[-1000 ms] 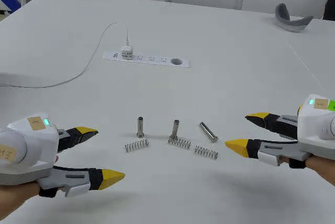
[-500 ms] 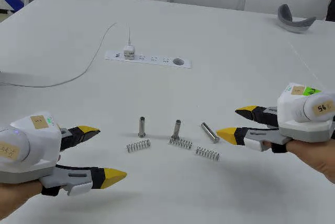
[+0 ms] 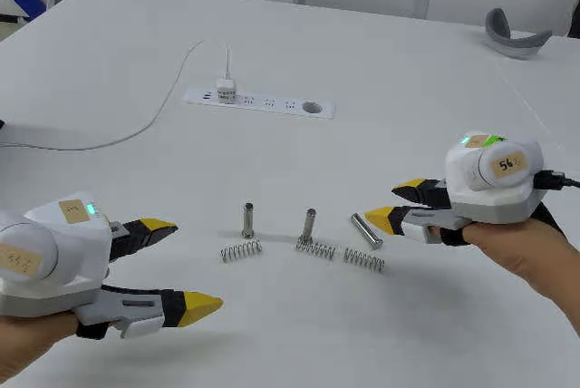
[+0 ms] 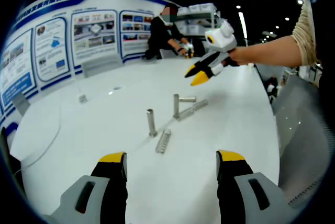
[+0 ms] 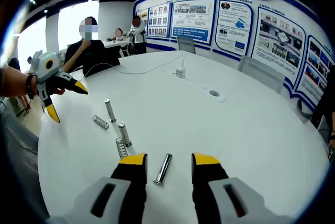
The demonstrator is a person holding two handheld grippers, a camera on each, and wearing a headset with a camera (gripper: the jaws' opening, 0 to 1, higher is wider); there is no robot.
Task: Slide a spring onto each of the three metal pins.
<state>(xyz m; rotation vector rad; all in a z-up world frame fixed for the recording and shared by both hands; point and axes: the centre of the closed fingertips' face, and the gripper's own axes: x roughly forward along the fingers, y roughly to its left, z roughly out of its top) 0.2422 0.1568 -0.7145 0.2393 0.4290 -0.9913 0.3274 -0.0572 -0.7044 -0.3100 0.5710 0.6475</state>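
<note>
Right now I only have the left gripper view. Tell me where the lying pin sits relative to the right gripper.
Observer: In the right gripper view the lying pin shows between the right gripper's open jaws, not gripped.
Operator: Give me the third spring.
Observer: The head view shows the third spring lying along that pin's near side, apparently not touching it.
Operator: Report the left gripper.
Observer: In the head view the left gripper hangs left of every pin and spring.
</note>
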